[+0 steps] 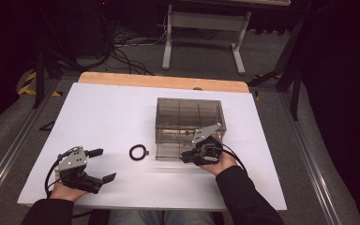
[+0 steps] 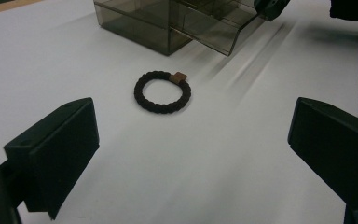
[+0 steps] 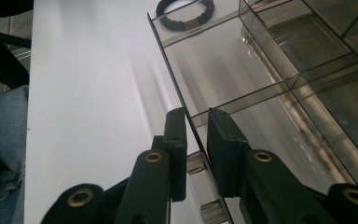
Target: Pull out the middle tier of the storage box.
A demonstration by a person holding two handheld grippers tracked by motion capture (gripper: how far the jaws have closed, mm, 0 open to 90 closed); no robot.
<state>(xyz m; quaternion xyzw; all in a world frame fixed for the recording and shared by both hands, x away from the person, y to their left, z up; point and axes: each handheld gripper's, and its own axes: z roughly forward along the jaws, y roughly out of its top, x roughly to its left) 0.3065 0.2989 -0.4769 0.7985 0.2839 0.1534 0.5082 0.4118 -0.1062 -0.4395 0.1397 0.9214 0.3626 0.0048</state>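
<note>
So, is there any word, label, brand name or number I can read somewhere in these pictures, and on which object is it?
None: no readable text on the bracelet, the clear drawer box, the white table top, the left gripper or the right gripper.

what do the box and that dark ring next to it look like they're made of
Box: probably smoke-tinted clear plastic, glossy; the inner dividers and table show through its walls, and its thin edges catch light.

Ring: looks like braided dark cord or fabric, matte; its surface is bumpy and woven, with a small brown tab, maybe leather or wood.
</note>
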